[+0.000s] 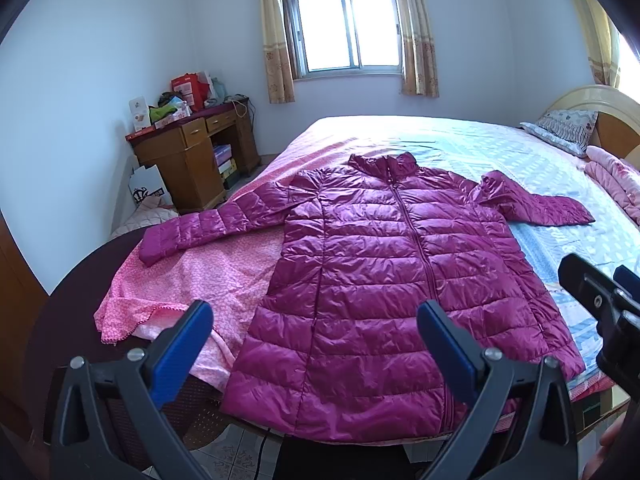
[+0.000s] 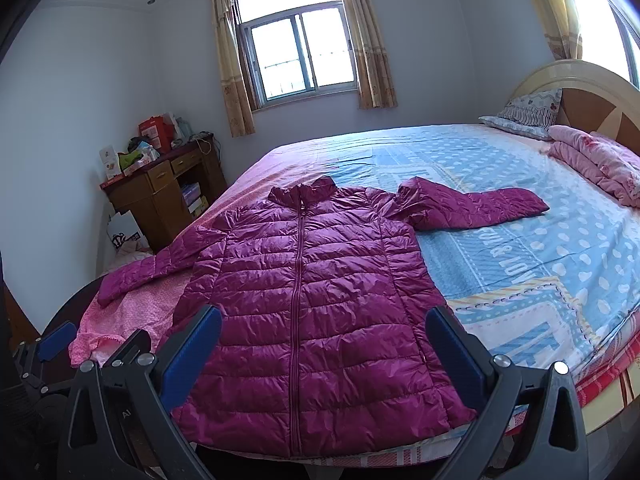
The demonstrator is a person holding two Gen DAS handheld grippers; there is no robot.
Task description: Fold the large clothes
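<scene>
I find the magenta quilted jacket (image 1: 384,280) laid flat, front up and zipped, on the near end of the bed (image 1: 540,168), its collar toward the far window (image 1: 346,28) and its hem at the near edge. One sleeve stretches left over a pink floral sheet (image 1: 216,276); the other angles right onto the blue patterned cover. My left gripper (image 1: 314,344) hangs above the hem with its jaws spread wide — nothing between them. My right gripper (image 2: 324,344) is likewise spread and empty over the lower jacket. A wooden desk (image 1: 192,152) stands far left, cluttered with what I take to be boxes — the view is too small to confirm. A pillow (image 2: 528,114) and folded pink quilt (image 2: 596,160) sit far right.
</scene>
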